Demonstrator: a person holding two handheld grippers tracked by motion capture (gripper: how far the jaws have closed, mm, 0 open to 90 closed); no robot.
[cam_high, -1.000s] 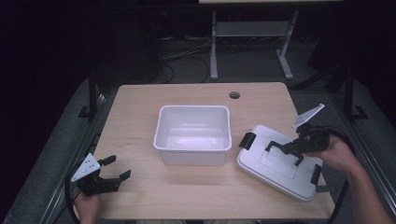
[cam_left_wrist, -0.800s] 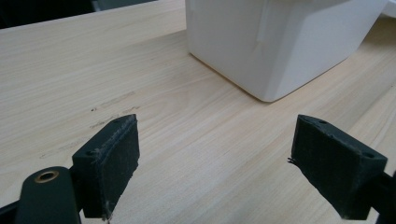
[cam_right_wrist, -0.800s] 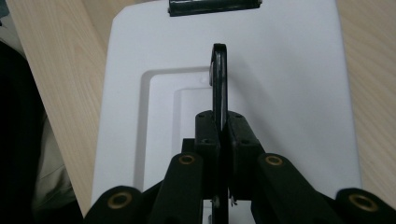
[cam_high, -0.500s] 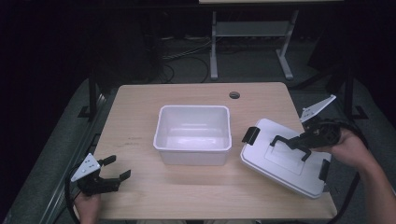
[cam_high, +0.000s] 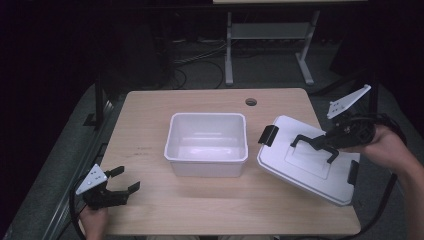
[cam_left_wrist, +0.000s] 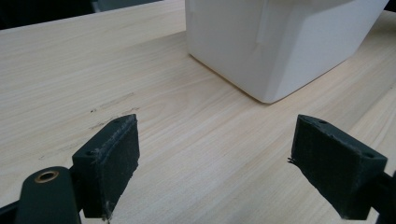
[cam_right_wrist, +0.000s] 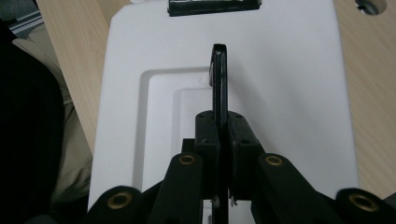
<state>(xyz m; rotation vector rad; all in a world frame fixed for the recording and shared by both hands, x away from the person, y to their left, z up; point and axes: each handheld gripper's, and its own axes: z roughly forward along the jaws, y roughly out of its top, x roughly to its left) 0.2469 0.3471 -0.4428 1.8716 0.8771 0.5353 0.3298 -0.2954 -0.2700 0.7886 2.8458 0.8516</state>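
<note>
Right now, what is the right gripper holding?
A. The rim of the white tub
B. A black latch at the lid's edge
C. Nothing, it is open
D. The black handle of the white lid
D: in the right gripper view, the right gripper is shut on the black handle of the white lid, which hangs tilted beside the white tub.

White lid (cam_high: 310, 167) at right of frame, with black handle (cam_high: 314, 144) and black latches (cam_high: 268, 134); white tub (cam_high: 207, 143) at centre; pale wood-grain table (cam_high: 200, 210); black grippers, left (cam_high: 125, 181) and right (cam_high: 320, 145), each with a grey plate.
</note>
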